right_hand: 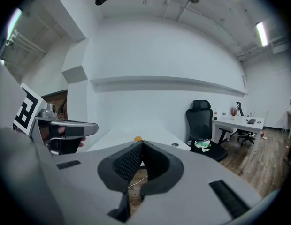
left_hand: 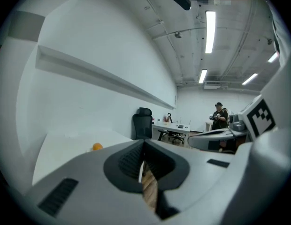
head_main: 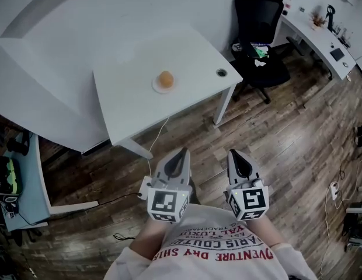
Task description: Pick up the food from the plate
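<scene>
Both sets of jaws are pinched together with nothing in them. My left gripper (left_hand: 143, 145) has its tips meeting, with only floorboards showing through the slit lower down. The right gripper (right_hand: 141, 144) looks the same: tips closed, empty. They hang side by side over the wood floor (head_main: 274, 150), close in by the person's shirt (head_main: 216, 255), noses aimed at the white table (head_main: 128, 104). The food (head_main: 165, 79), a small round orange thing, sits on a little white plate (head_main: 155, 88) mid-table, well apart from either gripper. A black office chair (head_main: 260, 39) stands off the table's right corner.
</scene>
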Demonstrator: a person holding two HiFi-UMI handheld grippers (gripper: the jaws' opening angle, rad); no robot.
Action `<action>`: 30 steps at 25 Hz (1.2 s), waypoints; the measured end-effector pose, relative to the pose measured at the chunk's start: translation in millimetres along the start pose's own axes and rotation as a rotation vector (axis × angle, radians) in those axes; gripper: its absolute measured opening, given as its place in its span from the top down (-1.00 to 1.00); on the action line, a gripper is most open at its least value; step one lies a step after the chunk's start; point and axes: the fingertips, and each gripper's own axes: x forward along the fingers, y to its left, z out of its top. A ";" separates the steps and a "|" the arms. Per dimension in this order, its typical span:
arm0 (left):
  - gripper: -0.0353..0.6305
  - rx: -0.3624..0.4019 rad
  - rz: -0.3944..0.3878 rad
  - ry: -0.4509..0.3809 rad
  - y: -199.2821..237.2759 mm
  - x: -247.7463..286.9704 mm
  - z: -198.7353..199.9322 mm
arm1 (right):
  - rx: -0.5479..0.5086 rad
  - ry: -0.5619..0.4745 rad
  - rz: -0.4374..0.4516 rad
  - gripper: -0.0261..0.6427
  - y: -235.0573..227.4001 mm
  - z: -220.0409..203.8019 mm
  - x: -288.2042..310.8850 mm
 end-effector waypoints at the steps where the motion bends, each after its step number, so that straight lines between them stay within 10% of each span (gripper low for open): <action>1: 0.88 0.002 -0.007 -0.003 10.7 13.1 5.2 | -0.001 0.000 -0.013 0.90 -4.9 4.6 15.7; 14: 0.88 0.006 -0.010 -0.031 150.3 151.5 54.1 | 0.000 -0.015 0.002 0.90 -11.7 66.5 210.5; 30: 0.88 -0.057 0.197 0.015 248.6 229.4 46.9 | -0.024 0.010 0.168 0.90 -22.3 90.8 357.8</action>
